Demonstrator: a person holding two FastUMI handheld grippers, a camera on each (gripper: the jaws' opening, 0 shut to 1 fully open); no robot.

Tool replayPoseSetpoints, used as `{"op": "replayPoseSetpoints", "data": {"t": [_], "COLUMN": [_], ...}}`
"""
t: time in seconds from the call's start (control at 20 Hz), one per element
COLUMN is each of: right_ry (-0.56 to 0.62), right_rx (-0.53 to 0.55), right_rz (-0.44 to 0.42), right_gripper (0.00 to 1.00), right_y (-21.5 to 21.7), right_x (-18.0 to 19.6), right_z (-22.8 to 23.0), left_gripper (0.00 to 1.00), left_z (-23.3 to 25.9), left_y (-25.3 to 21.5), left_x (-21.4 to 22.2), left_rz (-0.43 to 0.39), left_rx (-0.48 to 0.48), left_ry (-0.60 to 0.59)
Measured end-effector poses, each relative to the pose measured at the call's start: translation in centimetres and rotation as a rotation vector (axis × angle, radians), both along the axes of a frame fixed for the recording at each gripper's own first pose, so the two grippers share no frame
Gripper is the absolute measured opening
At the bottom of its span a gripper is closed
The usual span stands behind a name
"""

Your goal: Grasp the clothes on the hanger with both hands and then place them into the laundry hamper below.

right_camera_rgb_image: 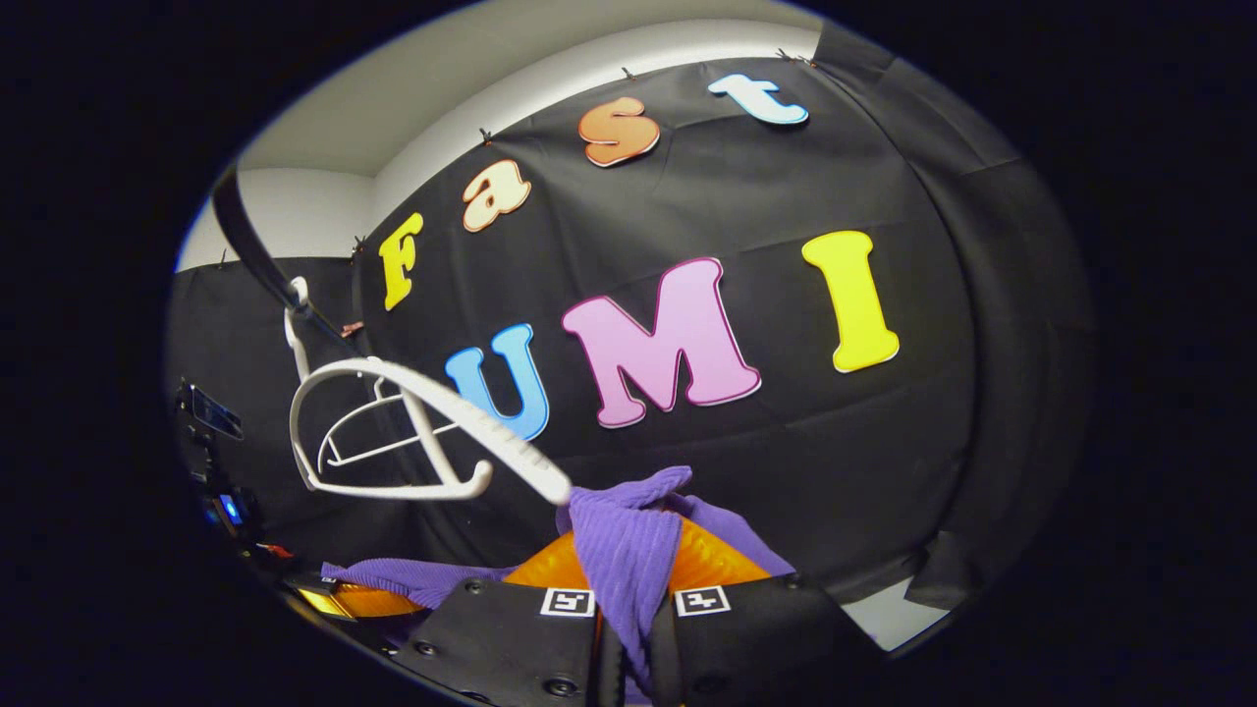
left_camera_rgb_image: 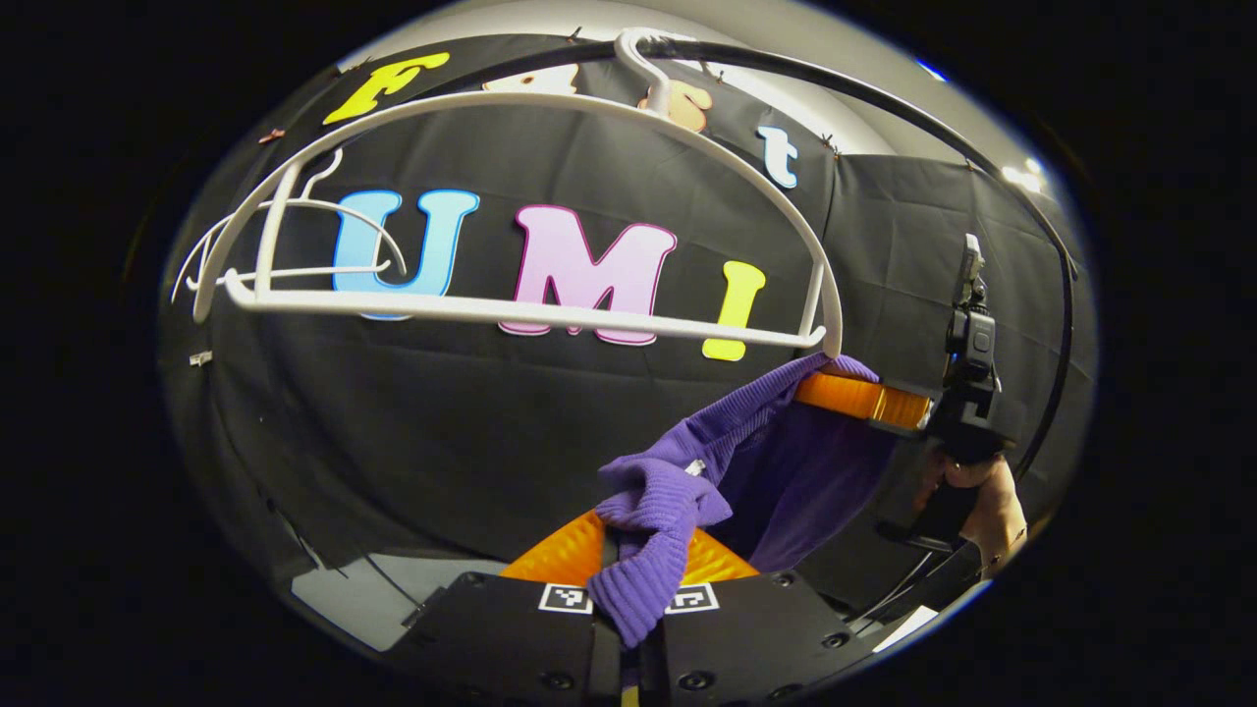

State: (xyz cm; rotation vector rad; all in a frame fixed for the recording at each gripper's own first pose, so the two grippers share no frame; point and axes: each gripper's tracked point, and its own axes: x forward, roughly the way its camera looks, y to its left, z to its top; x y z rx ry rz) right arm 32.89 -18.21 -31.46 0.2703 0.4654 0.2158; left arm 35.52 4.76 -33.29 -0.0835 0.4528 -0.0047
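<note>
two white hangers (left_camera_rgb_image: pixel 530 314) (left_camera_rgb_image: pixel 324 236) on one rail (left_camera_rgb_image: pixel 884 98), one purple garment (left_camera_rgb_image: pixel 678 491), two grippers (left_camera_rgb_image: pixel 628 589) (right_camera_rgb_image: pixel 628 589).

Dim booth, sharp center, heavy fisheye warp at edges.

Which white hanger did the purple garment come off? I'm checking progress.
Likely the thick plastic hanger in front: the purple garment hangs just below its end. The thin wire hanger hangs farther back.

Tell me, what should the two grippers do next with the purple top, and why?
Probably lower both together. The left gripper and right gripper each pinch a bunch of the purple knit garment, which hangs below the white hanger, apparently off it. The hamper isn't visible, so I'd go down slowly and keep the grip shut.
</note>
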Motion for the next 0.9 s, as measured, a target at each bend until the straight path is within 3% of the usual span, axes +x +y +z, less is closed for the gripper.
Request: {"op": "replayPoseSetpoints", "data": {"t": [0.05,0.35,0.5,0.7,0.9], "right_ry": [0.035,0.194,0.279,0.44,0.596], "right_rx": [0.007,0.043,0.017,-0.034,0.01], "right_rz": [0.013,0.212,0.322,0.399,0.394], "right_gripper": [0.19,0.19,0.19,0.2,0.19], "right_y": [0.6,8.6,11.6,13.0,14.2], "right_x": [-1.1,-8.0,-10.7,-14.7,-18.0], "right_z": [-0.8,-3.7,-5.6,-9.6,-12.8], "left_gripper": [0.12,0.12,0.11,0.12,0.12], "left_z": [-0.3,-2.4,-3.9,-8.0,-10.5], "left_y": [-0.1,0.2,1.6,2.8,3.1], "left_x": [-0.8,-4.5,-6.3,-9.4,-11.0], "left_rz": [0.006,0.031,0.084,0.176,0.223], "left_rx": [-0.005,-0.015,-0.035,-0.14,-0.181], "left_ry": [0.014,0.097,0.156,0.303,0.413]}}
